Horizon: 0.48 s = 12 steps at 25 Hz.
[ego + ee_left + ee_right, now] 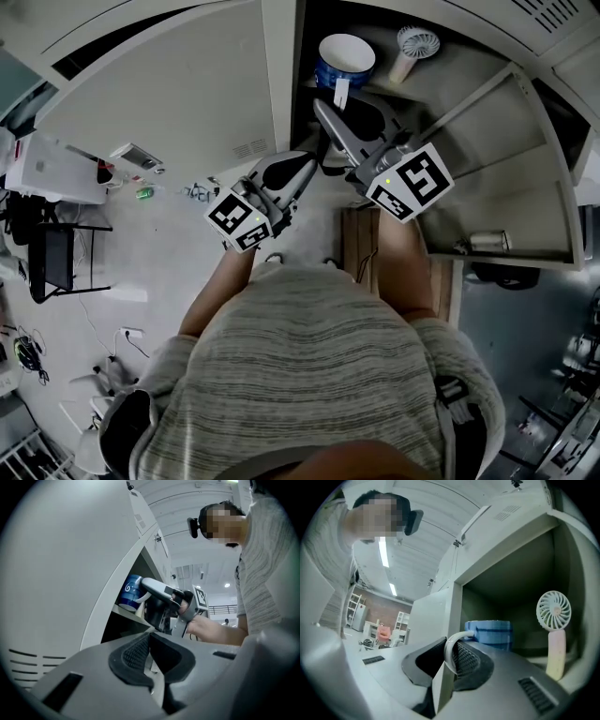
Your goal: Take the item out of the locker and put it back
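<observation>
The blue ceramic mug (pixel 492 631) is inside the open grey metal locker (pixel 511 569), near a small white hand fan (pixel 553 613). The right hand-held gripper (pixel 450 653) is clenched on its white handle (pixel 457 636). The left hand-held gripper (pixel 149 644) is closed and empty, outside the locker.

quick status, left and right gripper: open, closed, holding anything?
left gripper: closed, nothing between its jaws.
right gripper: closed on the white handle of the blue mug.
</observation>
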Motion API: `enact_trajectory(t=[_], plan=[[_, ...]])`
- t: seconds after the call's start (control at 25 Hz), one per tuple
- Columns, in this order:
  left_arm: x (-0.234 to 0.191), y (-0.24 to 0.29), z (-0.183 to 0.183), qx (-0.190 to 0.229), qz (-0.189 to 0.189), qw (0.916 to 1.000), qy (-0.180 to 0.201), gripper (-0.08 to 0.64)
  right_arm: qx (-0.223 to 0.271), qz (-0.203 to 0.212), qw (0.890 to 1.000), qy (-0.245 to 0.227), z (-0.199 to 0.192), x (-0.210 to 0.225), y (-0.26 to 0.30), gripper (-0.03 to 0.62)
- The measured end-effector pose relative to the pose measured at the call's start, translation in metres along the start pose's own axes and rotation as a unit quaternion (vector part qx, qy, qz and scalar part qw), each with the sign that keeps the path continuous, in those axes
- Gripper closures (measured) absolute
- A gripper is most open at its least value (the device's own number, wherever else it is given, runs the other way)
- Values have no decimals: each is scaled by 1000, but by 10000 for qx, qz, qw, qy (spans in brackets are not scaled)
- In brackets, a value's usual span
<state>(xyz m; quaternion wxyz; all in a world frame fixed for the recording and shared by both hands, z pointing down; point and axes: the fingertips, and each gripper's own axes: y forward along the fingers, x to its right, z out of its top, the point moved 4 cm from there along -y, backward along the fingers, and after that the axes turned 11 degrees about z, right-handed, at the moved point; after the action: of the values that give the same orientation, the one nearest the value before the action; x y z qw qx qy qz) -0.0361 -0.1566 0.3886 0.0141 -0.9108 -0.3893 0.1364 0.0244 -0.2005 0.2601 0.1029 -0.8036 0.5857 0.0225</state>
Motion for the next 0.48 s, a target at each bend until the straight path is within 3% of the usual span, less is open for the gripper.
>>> enact_trajectory(t=[0.28, 0.48], plan=[[12, -5, 22, 147, -150, 9997, 85, 552, 108, 367, 9979, -525, 29, -54, -26, 540], [23, -11, 39, 190, -296, 9986, 396, 552, 264, 365, 9976, -534, 47, -82, -40, 540]])
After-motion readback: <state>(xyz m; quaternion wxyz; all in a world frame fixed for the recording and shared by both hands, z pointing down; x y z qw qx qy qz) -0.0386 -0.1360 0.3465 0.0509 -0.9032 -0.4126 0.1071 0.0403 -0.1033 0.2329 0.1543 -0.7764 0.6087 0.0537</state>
